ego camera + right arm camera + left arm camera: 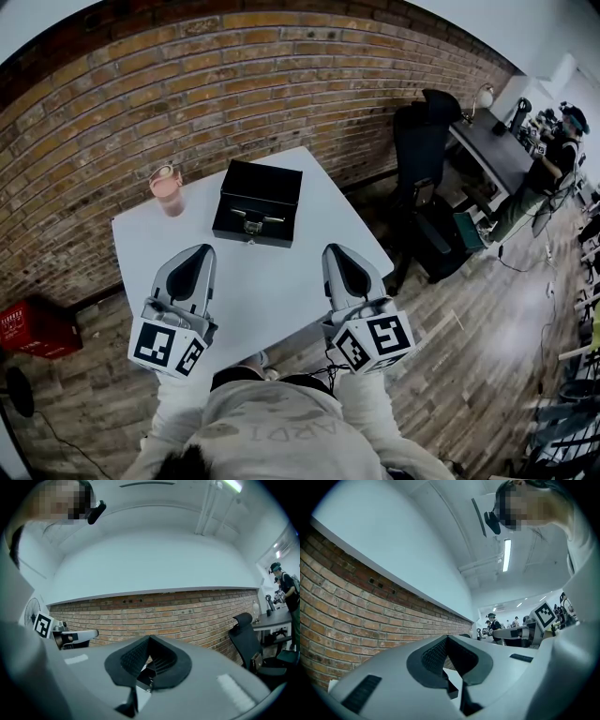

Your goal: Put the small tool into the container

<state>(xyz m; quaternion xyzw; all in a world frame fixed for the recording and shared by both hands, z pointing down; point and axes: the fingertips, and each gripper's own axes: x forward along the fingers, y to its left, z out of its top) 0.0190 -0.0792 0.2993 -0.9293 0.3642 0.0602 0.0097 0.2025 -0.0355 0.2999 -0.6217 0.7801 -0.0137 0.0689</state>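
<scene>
Both grippers hover over the near edge of the white counter (272, 286), well apart. The left gripper (194, 255) and the right gripper (338, 255) each have their jaws pressed together with nothing between them. Beyond them, at the far middle of the counter, sits the black container (262, 190). A small metal piece (248, 222) shows on its near side; I cannot tell whether it is the tool or a clasp. 1 pink cup (167, 190) stands upright at the far left corner.

Faint print on person's top (281, 429), too blurred to read; nothing else legible.
</scene>
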